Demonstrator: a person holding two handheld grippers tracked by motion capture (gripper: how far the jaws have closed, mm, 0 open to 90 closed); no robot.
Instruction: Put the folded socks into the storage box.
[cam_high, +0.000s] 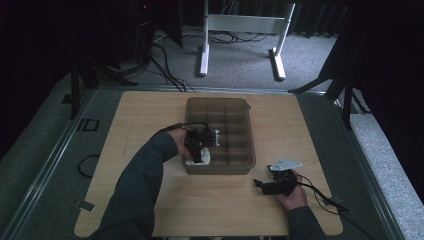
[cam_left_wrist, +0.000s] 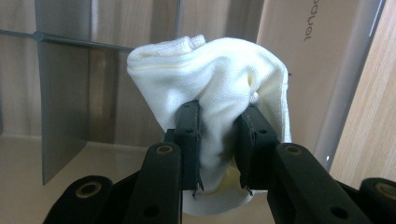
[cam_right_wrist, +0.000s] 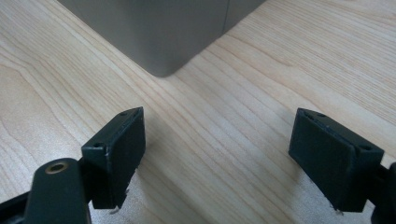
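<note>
At the near left corner of the compartment tray (cam_high: 245, 150), a white cloth (cam_left_wrist: 219, 79) sits pinched between the jaws of the left gripper (cam_left_wrist: 218, 135), bunched above them. Near the table's (cam_high: 150, 115) near right corner, just off the tray's corner, the right gripper (cam_right_wrist: 217, 158) rests, jaws wide apart with nothing between them.

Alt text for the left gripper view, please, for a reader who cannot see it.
The left gripper pinches a bunched white cloth between its two black jaws, which rise from the bottom of the picture. Behind the cloth stand the translucent grey walls and dividers of a compartment tray, with pale wooden table at the right edge.
</note>
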